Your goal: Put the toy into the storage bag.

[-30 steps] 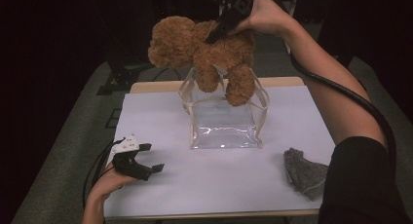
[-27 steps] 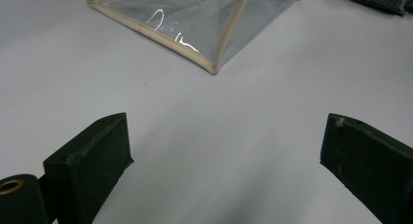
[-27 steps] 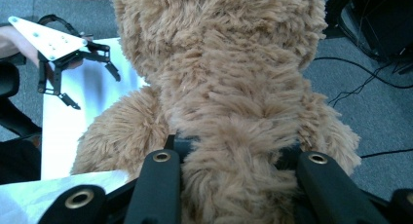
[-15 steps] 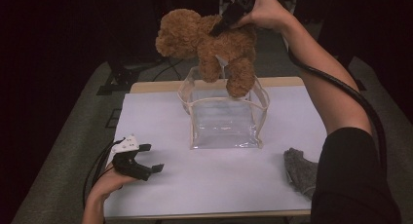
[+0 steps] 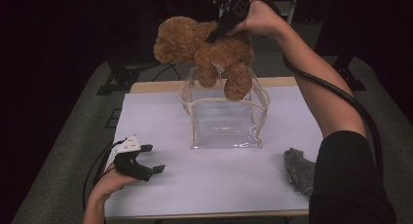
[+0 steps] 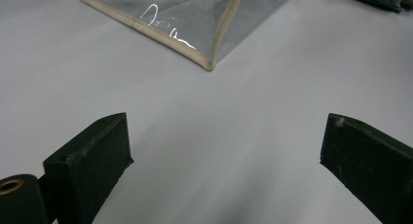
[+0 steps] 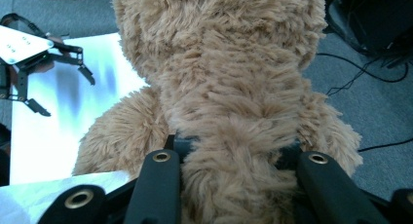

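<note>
A brown plush teddy bear hangs in the air over the far rim of a clear plastic bag with beige trim, its legs dangling into the bag's mouth. My right gripper is shut on the bear's back; in the right gripper view the jaws pinch the bear's fur from both sides. My left gripper rests open on the white table at the near left, with nothing between its fingers. Ahead of it lies the bag's corner.
A grey cloth lies at the table's near right, beside the person's dark sleeve. A thick black cable trails along the right forearm. Dark floor and cables surround the table. The left gripper appears in the right gripper view.
The bear has been carried slightly left and lower over the bag's mouth by my right gripper. The left gripper has not moved.
</note>
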A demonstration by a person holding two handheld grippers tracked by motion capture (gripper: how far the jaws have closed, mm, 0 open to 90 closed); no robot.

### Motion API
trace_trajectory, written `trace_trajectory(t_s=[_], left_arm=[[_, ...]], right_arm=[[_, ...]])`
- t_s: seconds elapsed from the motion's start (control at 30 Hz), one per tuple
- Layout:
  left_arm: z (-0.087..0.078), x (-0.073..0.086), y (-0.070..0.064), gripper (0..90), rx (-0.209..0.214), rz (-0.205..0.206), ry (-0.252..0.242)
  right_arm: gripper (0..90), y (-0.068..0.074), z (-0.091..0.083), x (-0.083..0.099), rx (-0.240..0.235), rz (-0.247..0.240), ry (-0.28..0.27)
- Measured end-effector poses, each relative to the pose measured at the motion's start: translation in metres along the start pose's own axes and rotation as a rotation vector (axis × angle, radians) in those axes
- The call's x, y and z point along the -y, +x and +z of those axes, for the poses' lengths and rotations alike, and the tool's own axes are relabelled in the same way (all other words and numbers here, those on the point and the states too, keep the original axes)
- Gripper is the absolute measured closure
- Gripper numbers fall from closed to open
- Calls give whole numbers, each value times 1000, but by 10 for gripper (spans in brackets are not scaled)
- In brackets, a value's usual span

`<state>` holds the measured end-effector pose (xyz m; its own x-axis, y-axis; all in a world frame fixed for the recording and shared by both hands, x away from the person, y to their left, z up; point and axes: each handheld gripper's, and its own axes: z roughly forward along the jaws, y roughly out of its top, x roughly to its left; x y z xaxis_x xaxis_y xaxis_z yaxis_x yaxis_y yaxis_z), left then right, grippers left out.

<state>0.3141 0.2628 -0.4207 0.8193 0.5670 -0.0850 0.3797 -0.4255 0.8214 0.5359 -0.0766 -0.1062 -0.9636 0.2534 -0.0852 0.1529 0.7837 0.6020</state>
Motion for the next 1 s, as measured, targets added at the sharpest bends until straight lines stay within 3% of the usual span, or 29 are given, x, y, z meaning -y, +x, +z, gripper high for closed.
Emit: trace_trajectory(t_s=[0.17,0.47,0.6,0.77,1.0], left_arm=[[0,0,-1,34,-1,3,0],[-1,3,3,34,-1,-16,-11],[0,3,3,34,7,-17,-5],[0,2,2,34,9,-14,-6],[1,0,-1,34,18,-1,-2]], right_arm=[[648,3,2,-3,8,-4,9],[648,-22,-5,2,29,51,-17],[645,-25,1,5,44,53,-4],[645,-16,11,7,29,34,13],[644,14,17,0,13,-10,15]])
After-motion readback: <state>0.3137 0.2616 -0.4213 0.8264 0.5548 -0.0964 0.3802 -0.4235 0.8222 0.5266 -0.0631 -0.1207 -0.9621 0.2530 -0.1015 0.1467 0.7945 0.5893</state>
